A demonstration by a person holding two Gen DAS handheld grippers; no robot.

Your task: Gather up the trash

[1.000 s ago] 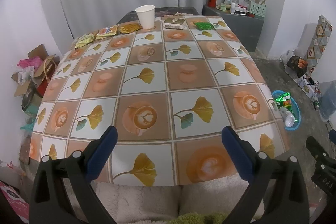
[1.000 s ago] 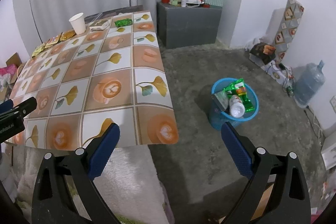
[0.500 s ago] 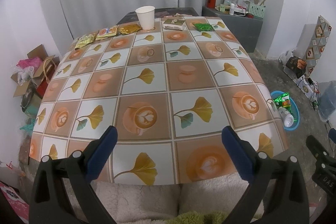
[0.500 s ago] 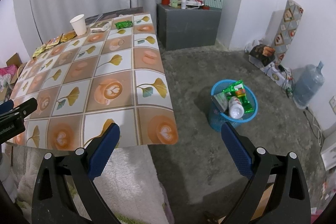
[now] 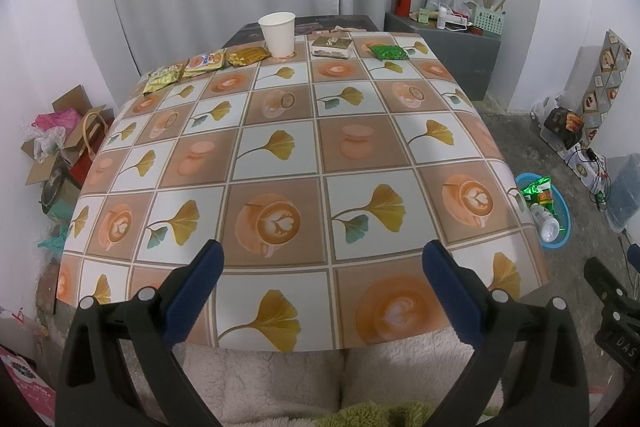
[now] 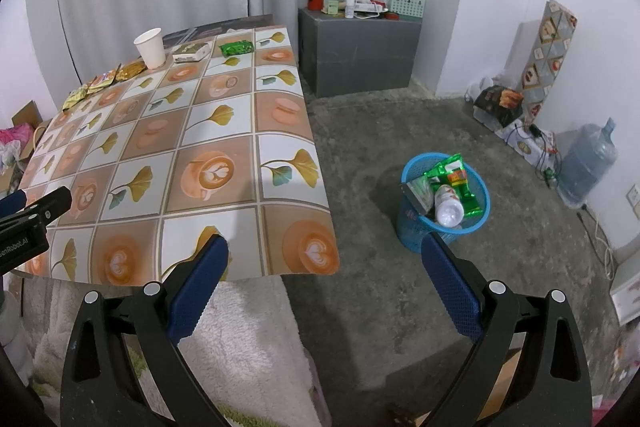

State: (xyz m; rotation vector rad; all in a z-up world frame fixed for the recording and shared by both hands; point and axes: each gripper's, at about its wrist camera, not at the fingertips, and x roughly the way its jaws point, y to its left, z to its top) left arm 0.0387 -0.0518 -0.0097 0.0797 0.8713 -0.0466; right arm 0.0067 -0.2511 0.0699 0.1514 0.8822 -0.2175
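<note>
Both grippers are gaping wide and gripping nothing: the left gripper [image 5: 322,283] is hovering over the table's [image 5: 280,155] near edge, its side reading "enRobot.AI"; the right gripper [image 6: 324,275] is facing the floor. One paper cup [image 5: 277,34], five snack packets [image 5: 202,62] and a small box [image 5: 332,47] are sitting along the far edge. One blue bin [image 6: 442,201] is standing on the floor, holding wrappers and a bottle.

A rectangular table [image 5: 280,155] under a glossy cloth of ginkgo-leaf and latte squares carries a row along its far edge: a white paper cup [image 5: 277,34] standing upright, three flat yellow and gold snack packets [image 5: 200,62] to its left (edges touching), a small pale carton [image 5: 332,46] and a green wrapper [image 5: 388,51] to its right.
</note>
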